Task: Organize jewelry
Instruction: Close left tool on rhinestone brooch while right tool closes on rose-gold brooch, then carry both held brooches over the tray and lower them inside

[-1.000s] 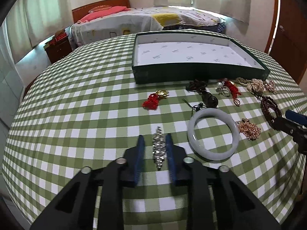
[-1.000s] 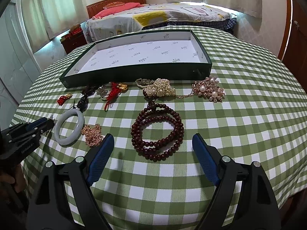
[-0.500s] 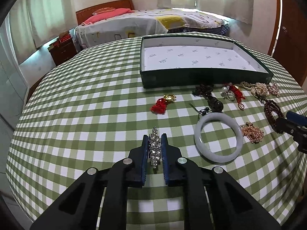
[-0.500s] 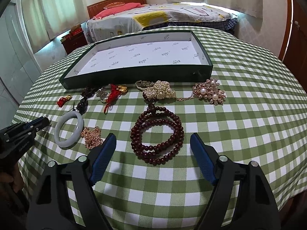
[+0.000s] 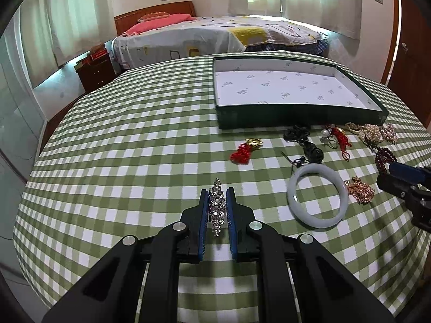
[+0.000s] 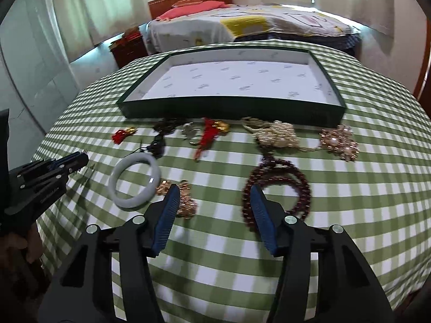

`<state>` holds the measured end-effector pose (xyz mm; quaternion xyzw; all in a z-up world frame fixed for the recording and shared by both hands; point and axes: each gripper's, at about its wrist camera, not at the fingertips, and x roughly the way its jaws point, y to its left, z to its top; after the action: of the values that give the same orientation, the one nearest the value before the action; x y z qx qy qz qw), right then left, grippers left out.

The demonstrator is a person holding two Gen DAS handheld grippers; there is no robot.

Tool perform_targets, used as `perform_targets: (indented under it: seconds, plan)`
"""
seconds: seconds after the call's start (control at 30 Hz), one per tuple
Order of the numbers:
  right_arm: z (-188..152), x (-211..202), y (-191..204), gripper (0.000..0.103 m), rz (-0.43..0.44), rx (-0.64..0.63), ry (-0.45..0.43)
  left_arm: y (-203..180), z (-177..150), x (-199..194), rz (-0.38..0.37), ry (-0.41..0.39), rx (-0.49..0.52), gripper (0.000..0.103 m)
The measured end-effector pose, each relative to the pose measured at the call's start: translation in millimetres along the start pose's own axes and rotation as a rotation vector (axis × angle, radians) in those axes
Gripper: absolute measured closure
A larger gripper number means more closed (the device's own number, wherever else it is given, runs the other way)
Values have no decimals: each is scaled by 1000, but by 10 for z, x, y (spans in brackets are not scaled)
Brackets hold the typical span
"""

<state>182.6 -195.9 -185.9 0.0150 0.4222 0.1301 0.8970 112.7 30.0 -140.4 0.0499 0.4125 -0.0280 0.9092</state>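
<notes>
- My left fingers [image 5: 218,210] are clamped on the brooch [image 5: 217,206], a narrow rhinestone piece. Its long axis runs straight along the fingers, and its far tip pokes out past their ends.
- A small shadow lies on the cloth under the brooch, so I judge it just clear of the bench [image 5: 134,148], though I can't be certain.
- My right fingers [image 6: 215,202] are closing with nothing between them, only bare cloth in the gap. This view is blurred.
- The gold chain [image 6: 183,199] lies just outside my right fingers' left pad, partly hidden behind it. The dark bead bracelet [image 6: 280,185] lies at the right pad, which covers its near-left edge. Neither piece sits in the gap, so I can't tell which one is the target.
- The jade bangle [image 5: 316,195] lies flat between my two hands, nearer the right.
- Further off, a row of small pieces lies close along the tray's near wall: red tassel [image 5: 243,152], black cord [image 5: 304,140], pearls [image 6: 280,134], gold flower brooch [image 6: 340,141].
- The tray [image 5: 296,117] lies ahead and to the right of my left fingers, well apart from them, with nothing in it. Its long side faces me, so I judge the brooch must go forward, rightward and over that near wall.
</notes>
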Motion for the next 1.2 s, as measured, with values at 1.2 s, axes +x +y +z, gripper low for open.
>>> perform_targets:
  seconds: [1.2]
  plan:
    - [39,-172,176,91,50,-101,-80,37,56,-107,1,-22,-21,89]
